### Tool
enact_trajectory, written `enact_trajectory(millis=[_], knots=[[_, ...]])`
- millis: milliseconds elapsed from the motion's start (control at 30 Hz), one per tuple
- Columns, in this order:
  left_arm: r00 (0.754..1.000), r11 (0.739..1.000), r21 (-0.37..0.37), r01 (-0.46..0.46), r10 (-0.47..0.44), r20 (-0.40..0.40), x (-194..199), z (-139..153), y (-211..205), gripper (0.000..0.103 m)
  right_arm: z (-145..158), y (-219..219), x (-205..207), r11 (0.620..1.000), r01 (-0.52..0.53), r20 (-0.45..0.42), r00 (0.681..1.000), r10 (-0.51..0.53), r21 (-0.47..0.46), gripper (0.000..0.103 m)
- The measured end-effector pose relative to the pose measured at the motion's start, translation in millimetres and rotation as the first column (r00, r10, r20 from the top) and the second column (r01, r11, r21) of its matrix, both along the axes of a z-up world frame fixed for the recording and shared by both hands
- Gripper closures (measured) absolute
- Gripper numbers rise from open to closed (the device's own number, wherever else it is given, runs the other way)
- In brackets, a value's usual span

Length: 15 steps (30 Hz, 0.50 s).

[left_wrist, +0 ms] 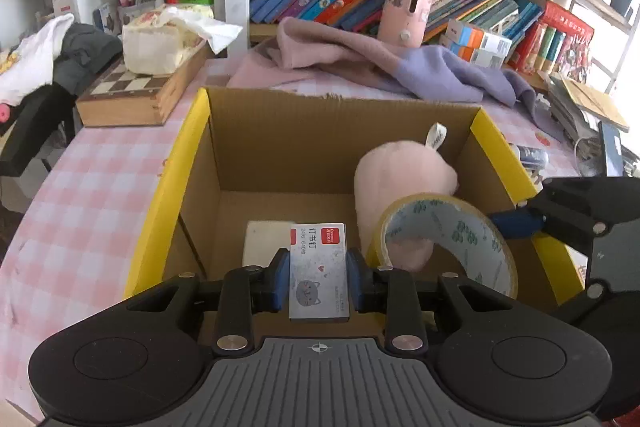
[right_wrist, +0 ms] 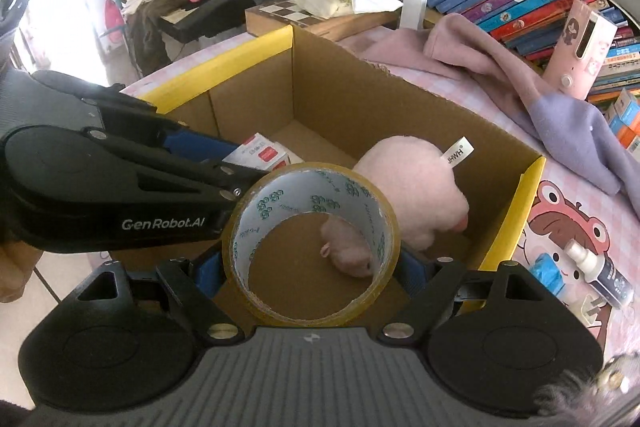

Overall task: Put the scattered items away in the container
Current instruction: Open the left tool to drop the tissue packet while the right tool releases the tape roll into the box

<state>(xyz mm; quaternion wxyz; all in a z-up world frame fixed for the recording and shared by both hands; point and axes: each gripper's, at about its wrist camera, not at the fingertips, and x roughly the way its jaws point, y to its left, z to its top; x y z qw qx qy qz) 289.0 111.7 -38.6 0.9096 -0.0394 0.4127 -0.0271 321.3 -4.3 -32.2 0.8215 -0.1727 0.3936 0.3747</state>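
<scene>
Nearest left wrist lens, left tool [left_wrist: 319, 281] clamped tight on staple box [left_wrist: 319, 273], held over cardboard box [left_wrist: 276, 143]. At 3 o'clock, right tool [right_wrist: 312, 263] spread wide, pads gripping tape roll [right_wrist: 311, 245] above box interior. Beyond, pink plush toy [right_wrist: 416, 183] lying inside against far-right wall. Box sits on checked desk [left_wrist: 92, 179].

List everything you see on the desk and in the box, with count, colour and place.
cardboard box: one, brown with yellow flaps, desk centre
plush toy: one, pink, inside box
staple box: one, white and red, in left tool over box
tape roll: one, yellowish, in right tool over box
sweater: one, pink and lilac, behind box
chessboard case: one, wooden, left of box
spray bottle: one, white, right of box
left tool: one, black, shut on staple box
right tool: one, black, shut on tape roll
</scene>
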Motion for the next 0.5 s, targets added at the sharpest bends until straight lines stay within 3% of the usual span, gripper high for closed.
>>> enact_trajectory(millis=[233, 333, 400, 500], knots=[[1.000, 1.000, -0.003, -0.018, 0.018, -0.001, -3, -4, 0, 0.074, 0, -1, 2, 1.000, 0.001, 0.001, 1.000, -0.001, 0.006, 0.019], [0.999, 1.000, 0.009, -0.023, 0.023, 0.032, -8, 1, -1, 0.068, 0, -1, 2, 1.000, 0.003, 0.002, 1.000, -0.003, 0.008, 0.019], [0.997, 0.999, 0.013, -0.039, 0.038, 0.074, -13, 9, -1, 0.057, 1, -2, 0, 1.000, 0.011, 0.012, 1.000, -0.011, 0.013, 0.019], [0.991, 0.999, 0.014, -0.050, 0.048, 0.123, -20, 20, 0, 0.052, 4, -3, -4, 1.000, 0.010, 0.019, 1.000, -0.010, 0.022, 0.019]])
